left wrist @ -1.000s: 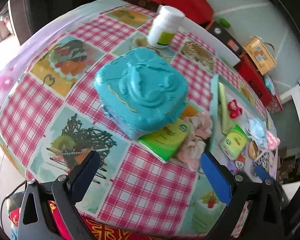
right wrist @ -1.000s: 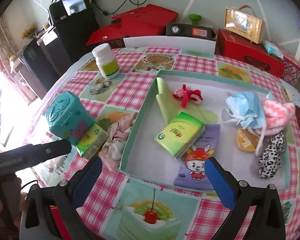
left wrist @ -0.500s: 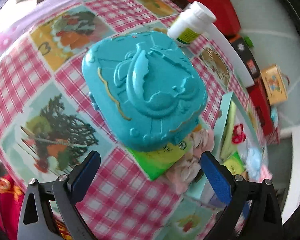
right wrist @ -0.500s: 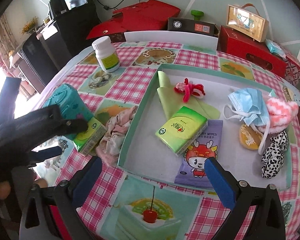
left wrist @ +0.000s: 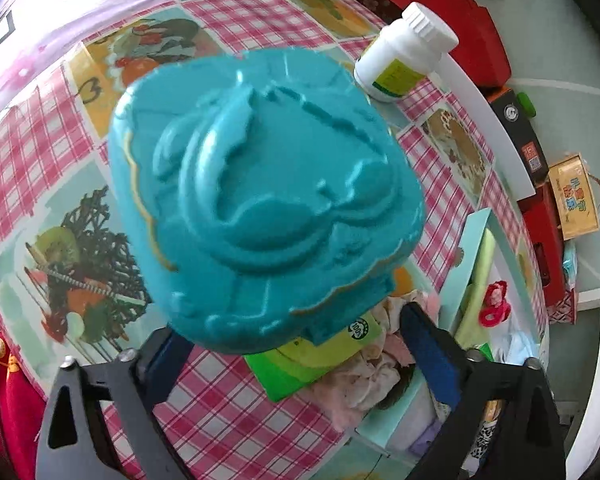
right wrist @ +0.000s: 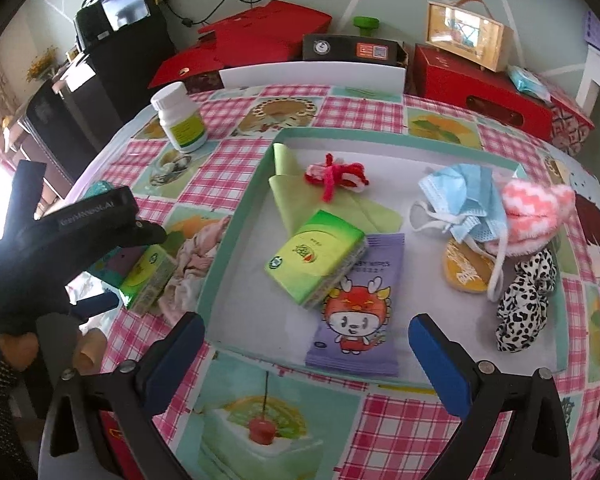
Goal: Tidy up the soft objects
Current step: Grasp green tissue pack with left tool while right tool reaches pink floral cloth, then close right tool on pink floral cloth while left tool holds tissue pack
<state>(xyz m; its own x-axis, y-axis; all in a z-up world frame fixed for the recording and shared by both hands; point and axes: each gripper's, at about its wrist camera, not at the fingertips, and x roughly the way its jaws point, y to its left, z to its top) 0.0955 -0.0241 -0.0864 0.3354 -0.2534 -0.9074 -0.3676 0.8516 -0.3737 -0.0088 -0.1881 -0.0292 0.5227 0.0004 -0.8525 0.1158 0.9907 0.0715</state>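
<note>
Left claw [left wrist: 288, 344]: wide, jaws just closing in, astride teal box [left wrist: 260, 200], pads not pressing.
Right claw [right wrist: 306, 354]: open, empty, over tray [right wrist: 236, 216].
Tissue pack [left wrist: 312, 356]: beside box, on worktop [left wrist: 228, 412].

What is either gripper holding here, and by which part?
Nothing. The left gripper, jaws just narrowing, straddles the teal box without pressing it; the right gripper hangs open.

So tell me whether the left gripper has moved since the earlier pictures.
Yes. The left gripper has closed in on the teal embossed plastic box, its jaws just narrowing, now straddling it; the white pill bottle stays put.
</note>
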